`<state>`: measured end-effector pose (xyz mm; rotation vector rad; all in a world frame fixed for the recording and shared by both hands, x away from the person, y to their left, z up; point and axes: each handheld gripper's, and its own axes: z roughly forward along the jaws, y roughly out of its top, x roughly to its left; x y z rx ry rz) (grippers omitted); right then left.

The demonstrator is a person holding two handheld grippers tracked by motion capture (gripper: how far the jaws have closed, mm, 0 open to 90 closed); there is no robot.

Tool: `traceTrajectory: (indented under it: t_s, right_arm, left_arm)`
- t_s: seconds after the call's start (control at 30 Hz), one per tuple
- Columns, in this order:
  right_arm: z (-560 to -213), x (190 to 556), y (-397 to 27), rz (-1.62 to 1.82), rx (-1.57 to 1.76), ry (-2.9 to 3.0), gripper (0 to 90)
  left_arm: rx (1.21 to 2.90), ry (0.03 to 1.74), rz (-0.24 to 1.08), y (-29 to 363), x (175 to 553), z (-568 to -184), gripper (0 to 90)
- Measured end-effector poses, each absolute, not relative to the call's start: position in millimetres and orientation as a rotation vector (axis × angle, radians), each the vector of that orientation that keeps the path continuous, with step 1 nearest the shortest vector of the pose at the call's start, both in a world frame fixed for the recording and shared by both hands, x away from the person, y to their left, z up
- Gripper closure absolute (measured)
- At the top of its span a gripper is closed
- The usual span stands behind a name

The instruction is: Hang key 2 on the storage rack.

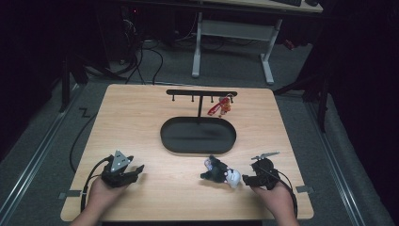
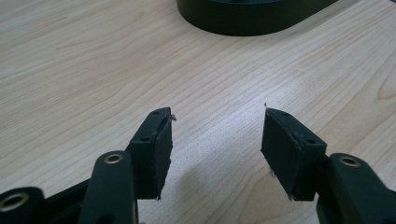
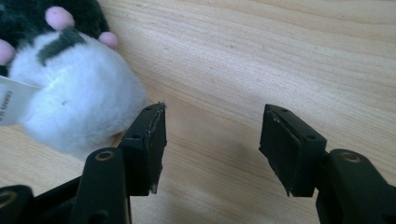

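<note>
Seen from above: a light wood-grain table (image 1: 141, 117) in a dim room, with a person's two forearms entering from the near edge.

In the left hand (image 1: 104, 192), near the table's front left corner, the black left gripper (image 1: 137, 170) topped by a grey three-cornered plate, tips aimed toward the table's middle. Spread wide in the left gripper view (image 2: 217, 140), with only bare wood between the pads and nothing touched. Beyond the tips in that view, the wall of a black oval metal tray (image 2: 247, 21).

In the right hand (image 1: 276, 197), near the front right corner, the black right gripper (image 1: 244, 180), tips turned toward the table's centre. Parted as well in the right gripper view (image 3: 212, 140), empty table between the pads, gripping nothing.

Lying on the wood just beside the right gripper's tips, in front of the tray and a little right of the table's middle: a small black-and-white plush toy (image 1: 220, 172) with pink spots and a white sewn-in label. Close up in the right gripper view (image 3: 70, 102), white fur right against the outer side of the picture-left jaw, not between the pads; contact impossible to confirm.

At the table's centre, the oval tray (image 1: 197, 149), with a black T-shaped hook rack (image 1: 201, 93) rising from its far side. Hanging from a hook at the rack's right end, a small red and yellow charm (image 1: 222, 106).
</note>
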<state>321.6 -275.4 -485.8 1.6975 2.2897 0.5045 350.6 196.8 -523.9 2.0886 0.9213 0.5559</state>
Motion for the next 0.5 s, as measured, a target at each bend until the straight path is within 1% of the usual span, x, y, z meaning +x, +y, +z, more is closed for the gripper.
traceTrajectory:
  t_s: [0.1, 0.23, 0.33, 0.5]
  right_arm:
    - [-483, 322, -274, 0.479, 1.679, 2.312, 40.4]
    - [-478, 321, -272, 0.422, 1.671, 2.351, 39.5]
    - [-476, 320, -273, 0.403, 1.668, 2.371, 38.9]
    - [-469, 316, -273, 0.344, 1.659, 2.428, 36.4]
  left_arm:
    - [2.090, 0.904, 0.542, 196, 351, -524, 42.8]
    - [2.079, 0.884, 0.516, 195, 348, -522, 39.5]
    - [2.110, 0.867, 0.502, 195, 346, -522, 38.1]
    - [2.105, 0.859, 0.512, 192, 345, -520, 38.2]
